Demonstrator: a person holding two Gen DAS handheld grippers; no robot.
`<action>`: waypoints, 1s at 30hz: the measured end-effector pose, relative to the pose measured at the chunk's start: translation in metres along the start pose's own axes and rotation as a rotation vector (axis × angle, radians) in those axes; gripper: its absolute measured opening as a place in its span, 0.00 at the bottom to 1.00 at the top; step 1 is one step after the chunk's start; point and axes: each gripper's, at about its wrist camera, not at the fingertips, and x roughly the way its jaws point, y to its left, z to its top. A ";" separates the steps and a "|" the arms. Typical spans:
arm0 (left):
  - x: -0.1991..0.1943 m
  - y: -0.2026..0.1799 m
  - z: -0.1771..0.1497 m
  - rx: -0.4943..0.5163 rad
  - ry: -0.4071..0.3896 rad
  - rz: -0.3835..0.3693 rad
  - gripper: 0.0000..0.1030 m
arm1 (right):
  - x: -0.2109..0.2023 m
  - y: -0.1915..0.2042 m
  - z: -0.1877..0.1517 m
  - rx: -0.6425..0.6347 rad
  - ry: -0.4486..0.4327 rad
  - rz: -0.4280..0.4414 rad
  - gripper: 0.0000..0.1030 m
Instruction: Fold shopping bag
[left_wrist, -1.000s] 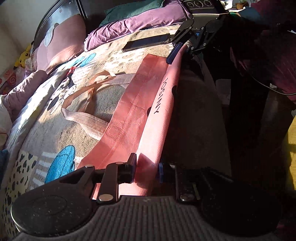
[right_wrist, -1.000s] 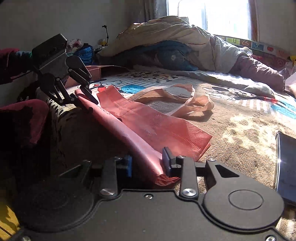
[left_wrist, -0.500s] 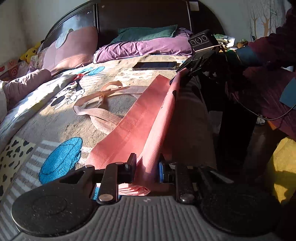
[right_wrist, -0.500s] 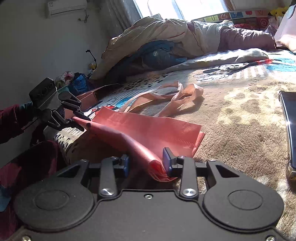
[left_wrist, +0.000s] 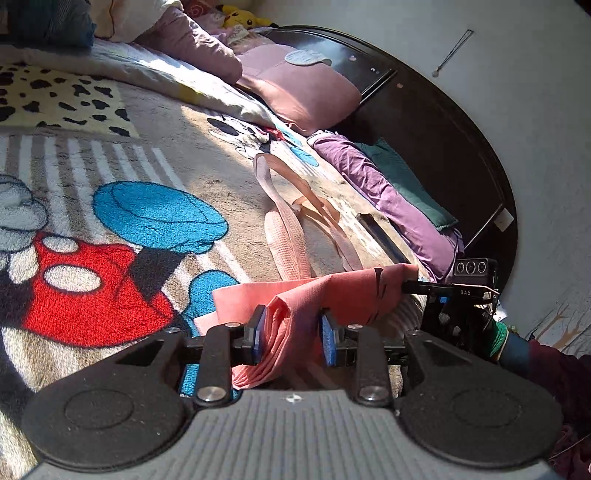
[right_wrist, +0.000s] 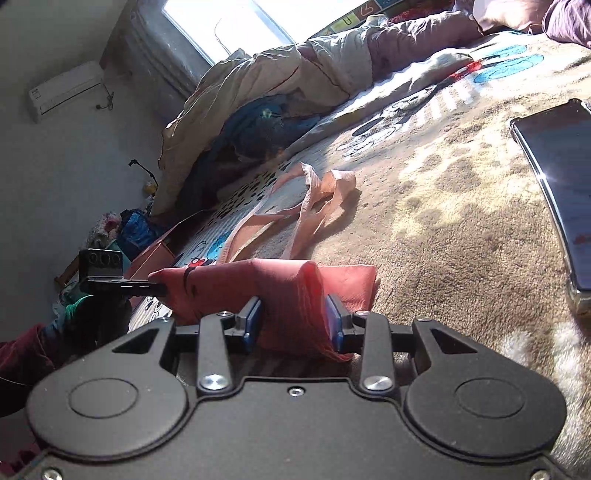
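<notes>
Cartoon blanket, pillows, probably a phone.

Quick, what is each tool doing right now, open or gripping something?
Left tool: closed on one end of the pink shopping bag.
Right tool: closed on the bag's other end.

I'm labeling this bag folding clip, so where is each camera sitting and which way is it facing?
Left wrist: on the left hand-held gripper, facing along the bed toward the headboard; the pink bag sits in its fingers.
Right wrist: on the right hand-held gripper, facing the window and quilt pile.
Shared: bag, phone, each other's gripper.
</notes>
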 end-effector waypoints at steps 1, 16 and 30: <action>0.000 -0.001 -0.002 -0.035 -0.015 0.020 0.29 | 0.000 0.002 0.000 0.003 -0.004 -0.013 0.32; 0.030 -0.077 -0.035 0.077 -0.182 0.644 0.51 | -0.001 0.018 -0.005 0.167 -0.090 -0.241 0.28; 0.086 -0.142 -0.069 0.749 -0.122 0.969 0.68 | 0.039 0.095 -0.025 -0.610 -0.027 -0.721 0.55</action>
